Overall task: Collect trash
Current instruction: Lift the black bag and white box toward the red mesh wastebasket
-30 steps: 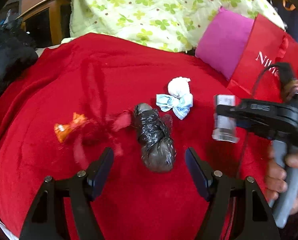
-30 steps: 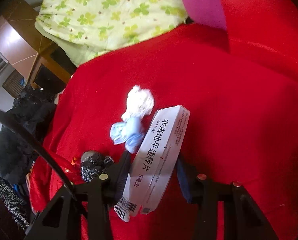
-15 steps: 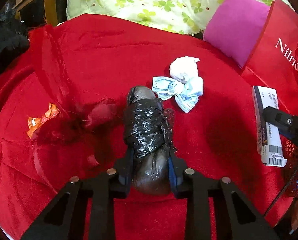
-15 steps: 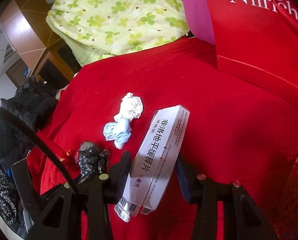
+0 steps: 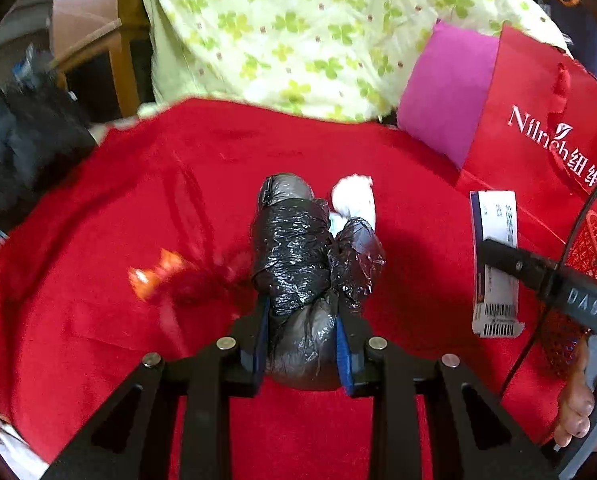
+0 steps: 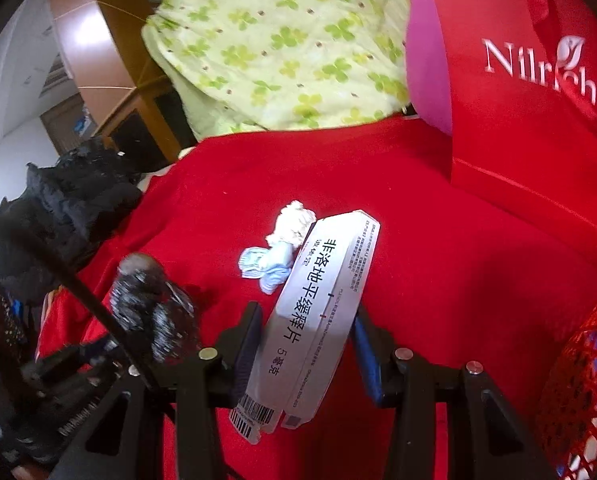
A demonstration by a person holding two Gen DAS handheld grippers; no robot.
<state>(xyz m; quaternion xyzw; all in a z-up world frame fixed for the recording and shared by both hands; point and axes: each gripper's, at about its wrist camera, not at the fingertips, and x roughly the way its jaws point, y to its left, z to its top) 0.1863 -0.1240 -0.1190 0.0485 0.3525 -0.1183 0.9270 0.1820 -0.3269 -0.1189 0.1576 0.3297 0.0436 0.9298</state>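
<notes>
Lifted off the blanket [image 5: 98, 208], left claw [image 5: 302, 344] grips black bundle [image 5: 298, 256].

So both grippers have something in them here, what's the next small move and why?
Probably carry both loads to the red mesh basket and release there. The left gripper is clamped on the black plastic bundle, the right gripper on the white medicine box, and more trash remains on the red blanket.
</notes>
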